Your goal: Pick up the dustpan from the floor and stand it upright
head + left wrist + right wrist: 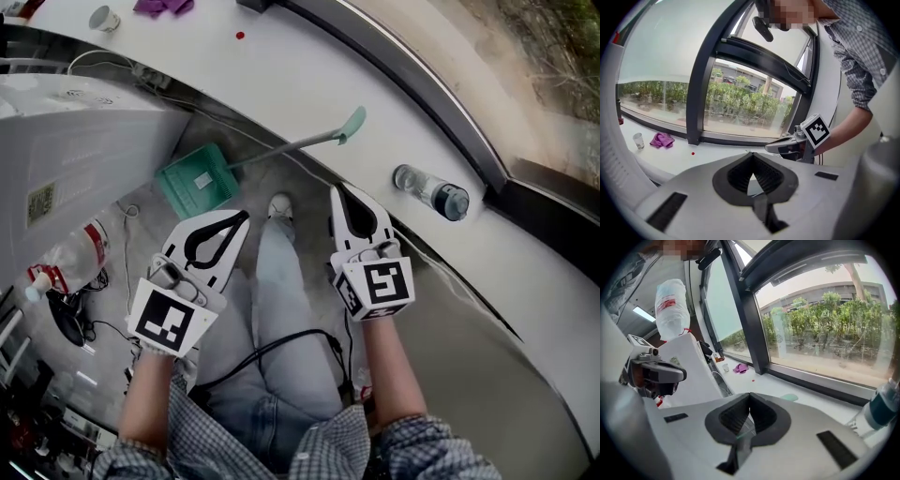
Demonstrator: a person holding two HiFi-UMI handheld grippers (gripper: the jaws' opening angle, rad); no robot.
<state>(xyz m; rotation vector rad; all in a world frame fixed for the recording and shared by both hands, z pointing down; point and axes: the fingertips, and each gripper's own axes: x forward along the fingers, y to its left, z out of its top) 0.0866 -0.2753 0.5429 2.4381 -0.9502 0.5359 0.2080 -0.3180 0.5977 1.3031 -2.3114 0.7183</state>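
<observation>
Dustpan: the teal dustpan [196, 181] is seen on the floor below the window ledge [281, 80], with its long handle [286, 145] propped against that ledge.
Left gripper: the left gripper [236, 223] is held well clear of it, jaws pressed together on nothing.
Right gripper: the right gripper [339, 197] is likewise closed and empty.
Progress: nothing is judged done; reaching, gripping, lifting and standing upright are left.
Writing: none can be read.

White left tongs [243, 217], right tongs [336, 190], black pads [738, 176], marker cubes [169, 319]; checked sleeves [441, 452], jeans [272, 281]
</observation>
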